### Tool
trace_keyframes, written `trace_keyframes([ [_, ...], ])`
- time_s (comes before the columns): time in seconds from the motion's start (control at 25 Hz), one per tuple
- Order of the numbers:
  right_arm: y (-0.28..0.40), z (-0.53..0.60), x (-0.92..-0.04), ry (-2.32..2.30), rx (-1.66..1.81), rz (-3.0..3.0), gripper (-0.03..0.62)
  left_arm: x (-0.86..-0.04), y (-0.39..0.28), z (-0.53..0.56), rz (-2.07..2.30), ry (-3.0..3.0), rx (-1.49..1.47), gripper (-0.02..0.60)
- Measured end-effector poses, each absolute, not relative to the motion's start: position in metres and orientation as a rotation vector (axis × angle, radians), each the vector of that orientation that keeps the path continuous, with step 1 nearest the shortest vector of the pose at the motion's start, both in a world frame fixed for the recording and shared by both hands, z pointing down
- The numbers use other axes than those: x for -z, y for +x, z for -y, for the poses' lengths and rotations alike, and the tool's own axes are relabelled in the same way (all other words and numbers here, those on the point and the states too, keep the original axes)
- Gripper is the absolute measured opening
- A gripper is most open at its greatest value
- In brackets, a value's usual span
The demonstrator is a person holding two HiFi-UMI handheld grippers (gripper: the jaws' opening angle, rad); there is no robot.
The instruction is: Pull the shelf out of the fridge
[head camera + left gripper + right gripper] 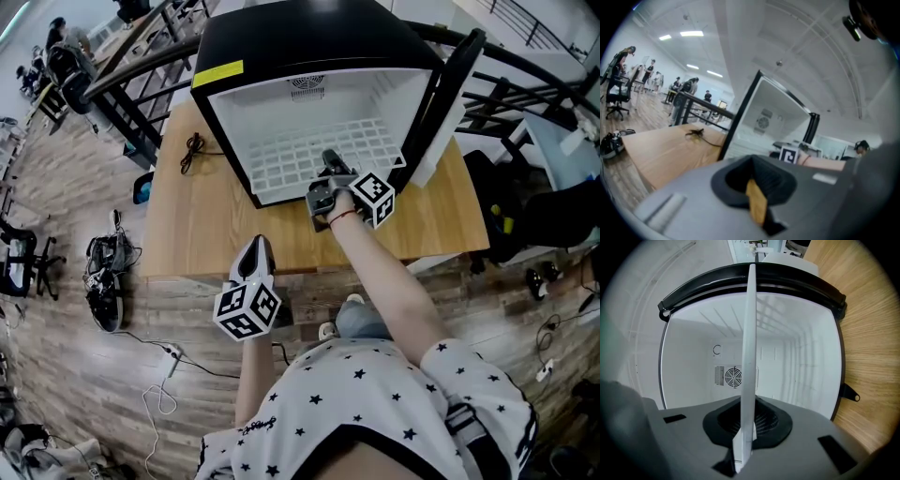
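Shelf edge between right gripper fingers

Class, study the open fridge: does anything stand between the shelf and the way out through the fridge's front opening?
Nothing visible does. The door stands wide open at the right, off the opening of the fridge. Only the right tool meets the shelf, shut on its front edge.

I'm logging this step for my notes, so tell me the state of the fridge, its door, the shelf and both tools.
Black mini fridge: open at the front, holding only the shelf.
Black fridge door: swung wide open.
White wire shelf: inside the fridge, front edge gripped.
Right tool: shut on the shelf.
Left tool: shut, empty, held clear of the fridge.
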State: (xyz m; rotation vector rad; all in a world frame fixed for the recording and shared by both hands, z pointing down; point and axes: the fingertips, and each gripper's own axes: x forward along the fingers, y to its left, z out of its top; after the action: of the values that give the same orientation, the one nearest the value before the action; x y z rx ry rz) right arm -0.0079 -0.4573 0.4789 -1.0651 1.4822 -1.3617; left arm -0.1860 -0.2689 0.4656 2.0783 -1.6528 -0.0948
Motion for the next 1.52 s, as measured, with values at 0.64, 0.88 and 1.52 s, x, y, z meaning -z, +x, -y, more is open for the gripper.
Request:
trace_keyframes([
  [0.64,-0.004,0.442,-0.478,-1.056,1.377,-1.477,0.038,-0.468,-0.179,0.250,1.655,2.060,0.088,0.006],
  [0.88,-0.003,0.433,-0.477,-1.054,1.384,-1.477,0.038,-0.470,-0.177,0.239,1.660,2.045,0.090,0.006],
  [1.52,-0.001,0.405,-0.479,-1.046,1.402,-1.482,0.038,-0.470,-0.172,0.212,1.677,2.027,0.107,0.006],
])
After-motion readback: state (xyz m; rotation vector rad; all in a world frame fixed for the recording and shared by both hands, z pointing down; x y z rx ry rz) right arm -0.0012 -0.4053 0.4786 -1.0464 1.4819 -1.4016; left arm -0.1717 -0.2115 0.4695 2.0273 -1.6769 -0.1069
